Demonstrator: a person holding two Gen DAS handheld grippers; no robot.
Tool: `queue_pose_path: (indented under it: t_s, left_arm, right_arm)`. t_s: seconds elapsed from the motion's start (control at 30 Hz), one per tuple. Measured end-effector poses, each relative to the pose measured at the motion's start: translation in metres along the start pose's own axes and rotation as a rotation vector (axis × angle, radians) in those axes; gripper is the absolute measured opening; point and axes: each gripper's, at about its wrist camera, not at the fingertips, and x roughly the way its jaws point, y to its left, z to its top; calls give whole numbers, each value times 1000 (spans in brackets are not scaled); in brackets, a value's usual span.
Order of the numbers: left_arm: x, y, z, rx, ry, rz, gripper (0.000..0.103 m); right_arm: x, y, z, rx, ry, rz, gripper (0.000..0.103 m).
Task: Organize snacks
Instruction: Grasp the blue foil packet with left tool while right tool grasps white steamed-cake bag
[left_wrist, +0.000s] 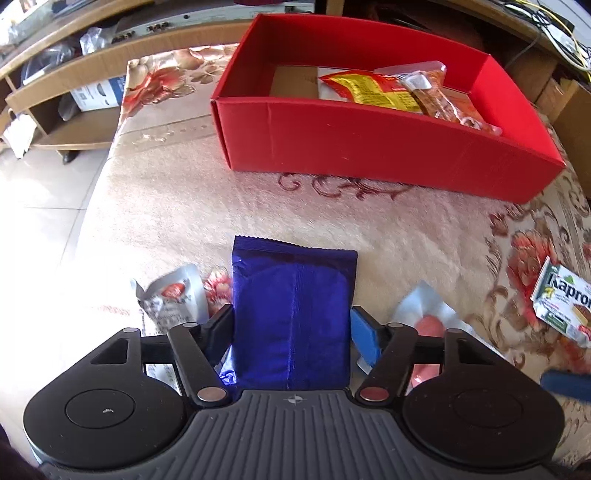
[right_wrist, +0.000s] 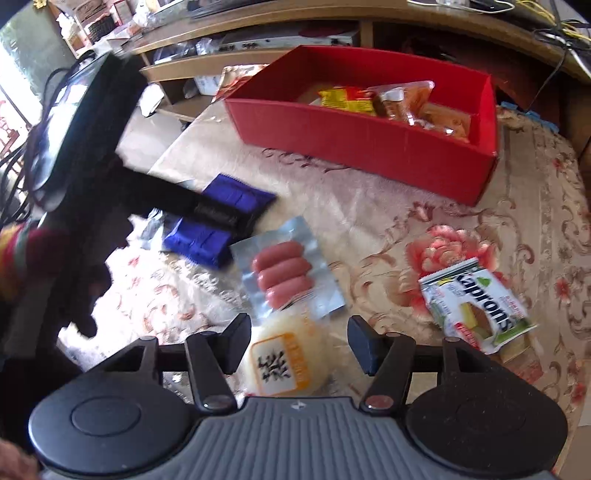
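Floral tablecloth (left_wrist: 166, 206); left claw (left_wrist: 291, 325) level, clamping blue packet (left_wrist: 291, 314); right claw (right_wrist: 299, 341) spread, seemingly empty.

A home living room. A floral cloth (left_wrist: 166, 192) covers the counter, with a low wooden shelf unit (left_wrist: 55, 92) of household clutter at 10 o'clock, tiled floor (left_wrist: 37, 203) at 9 o'clock, and tangled cables (left_wrist: 557, 29) at 1 o'clock.

— Very bright on the left in both views. Washed out to white on the floor (left_wrist: 40, 206) in the left wrist view.

— Bent and curved at the edges, dark in the corners. Sharp on the red box (left_wrist: 369, 147) there.

— Smeared in the right wrist view — blurry on the blue packet (right_wrist: 221, 225) and the wafer pack (right_wrist: 476, 306).
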Motion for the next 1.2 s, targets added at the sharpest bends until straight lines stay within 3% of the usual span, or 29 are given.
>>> queue_pose_path:
  t_s: [0.2, 0.5, 0.67, 0.77, 0.97, 1.03, 1.07, 1.2]
  left_arm:
    - [-9, -5, -12, 5, -7, -16, 67]
    - [-10, -2, -19, -5, 8, -39, 68]
    - [-7, -5, -18, 15, 12, -41, 78]
    - [-4, -10, -19, 40, 14, -34, 85]
    - [-1, -17, -24, 77, 12, -19, 91]
    - [-1, -16, -25, 77, 14, -22, 91]
    - [-1, -16, -25, 74, 15, -25, 92]
    - [-2, -16, -26, 79, 17, -25, 90]
  right_arm:
    - [6, -9, -2, -2, 33, 11, 56]
    - [20, -3, -4, -40, 75, 30, 63]
    - [19, -2, -5, -58, 73, 23, 66]
    - [32, -1, -9, -71, 121, -4, 68]
    - [40, -4, -16, -39, 120, 2, 80]
    - [42, -5, -17, -19, 122, 44, 103]
    - [44, -7, -18, -6, 121, 75, 103]
    - [42, -4, -22, 12, 77, 59, 103]
